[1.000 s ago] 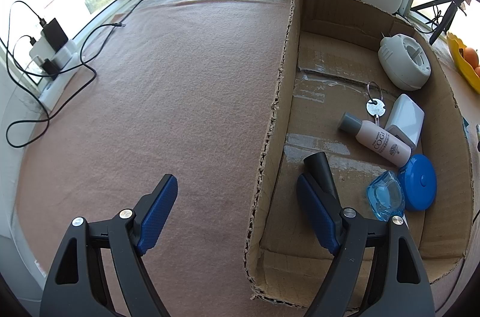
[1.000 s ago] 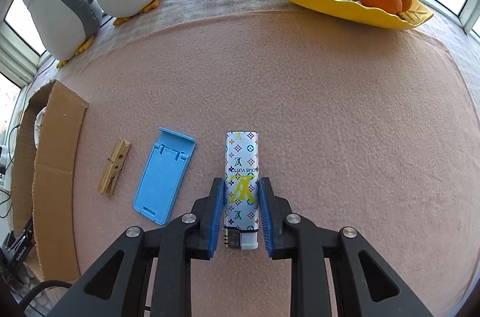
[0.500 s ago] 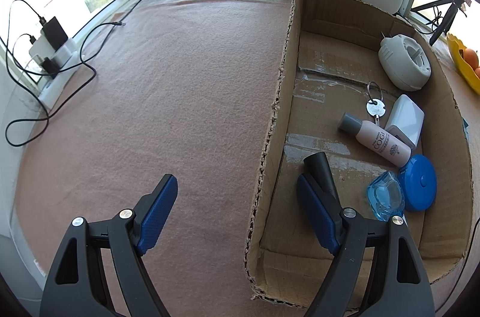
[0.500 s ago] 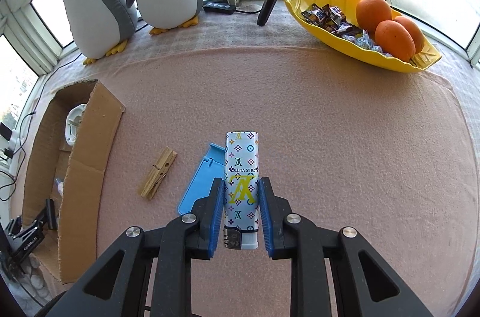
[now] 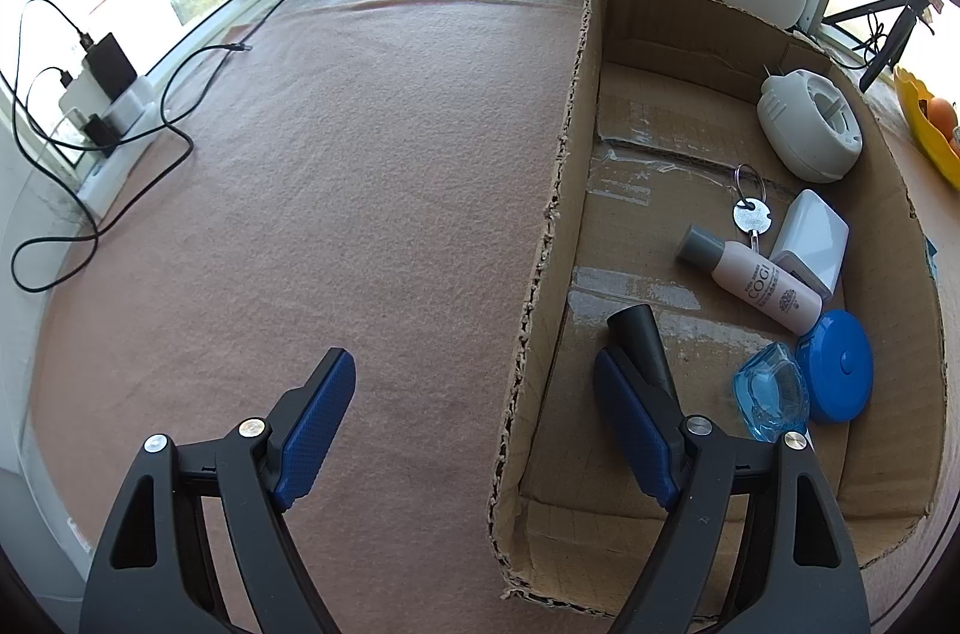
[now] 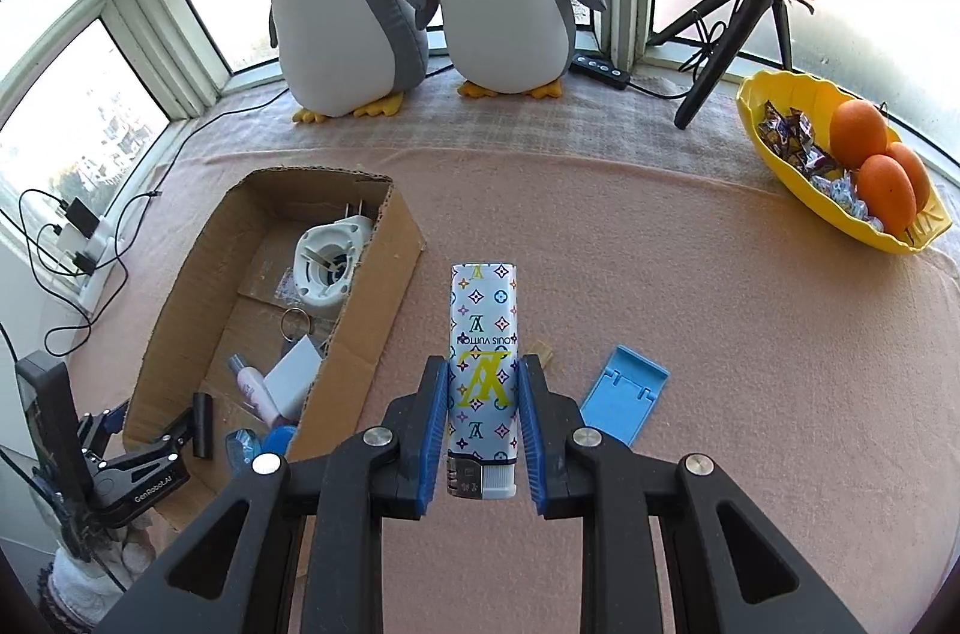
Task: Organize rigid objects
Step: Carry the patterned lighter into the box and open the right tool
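My right gripper (image 6: 483, 394) is shut on a white patterned lighter (image 6: 483, 334) and holds it up above the pink table. A cardboard box (image 6: 384, 274) lies to its left; in the left wrist view the cardboard box (image 5: 558, 190) holds a pink bottle (image 5: 756, 283), a key (image 5: 750, 214), a white case (image 5: 810, 238), a blue round lid (image 5: 837, 364), a clear blue piece (image 5: 771, 391), a black tube (image 5: 642, 340) and a white round device (image 5: 807, 130). My left gripper (image 5: 474, 400) is open, astride the box's left wall. A blue phone stand (image 6: 624, 391) lies right of the lighter.
Two plush penguins (image 6: 420, 4) stand at the window. A yellow bowl (image 6: 774, 154) with oranges and sweets sits at the right, a black tripod (image 6: 732, 28) behind it. A power strip with cables (image 5: 108, 100) lies at the table's left edge. A clothespin (image 6: 543, 352) peeks out beside the lighter.
My right gripper has lifted the lighter off the table and tilted up, so the box, penguins and bowl come into view. The left gripper has not moved.
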The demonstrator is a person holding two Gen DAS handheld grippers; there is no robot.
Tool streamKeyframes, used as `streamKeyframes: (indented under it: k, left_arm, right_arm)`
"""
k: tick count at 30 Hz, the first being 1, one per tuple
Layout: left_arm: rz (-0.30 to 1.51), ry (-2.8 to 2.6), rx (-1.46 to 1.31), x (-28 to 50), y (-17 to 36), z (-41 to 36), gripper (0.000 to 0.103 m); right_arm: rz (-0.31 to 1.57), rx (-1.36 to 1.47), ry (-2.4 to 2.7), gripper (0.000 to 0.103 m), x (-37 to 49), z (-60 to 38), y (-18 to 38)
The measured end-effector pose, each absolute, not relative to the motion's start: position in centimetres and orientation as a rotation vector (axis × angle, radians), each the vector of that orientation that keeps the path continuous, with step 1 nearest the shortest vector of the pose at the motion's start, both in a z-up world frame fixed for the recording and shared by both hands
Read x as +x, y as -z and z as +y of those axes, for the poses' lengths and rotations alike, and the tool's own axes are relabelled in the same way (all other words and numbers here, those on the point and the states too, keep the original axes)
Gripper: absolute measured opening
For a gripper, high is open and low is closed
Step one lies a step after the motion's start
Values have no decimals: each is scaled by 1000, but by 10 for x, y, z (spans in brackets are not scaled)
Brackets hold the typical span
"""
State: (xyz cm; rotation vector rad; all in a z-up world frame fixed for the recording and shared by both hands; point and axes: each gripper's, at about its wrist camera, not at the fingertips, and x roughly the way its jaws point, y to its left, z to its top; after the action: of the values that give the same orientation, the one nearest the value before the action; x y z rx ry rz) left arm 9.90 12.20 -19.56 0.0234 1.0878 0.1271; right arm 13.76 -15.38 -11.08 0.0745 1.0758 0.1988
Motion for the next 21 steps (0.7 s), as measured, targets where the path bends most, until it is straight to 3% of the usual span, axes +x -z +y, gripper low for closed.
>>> streamKeyframes:
  k: [21]
  left_arm:
    - [1087, -128, 24, 99, 195, 122, 83]
  right_arm:
    - [1120, -19, -439, 21, 135, -39, 125]
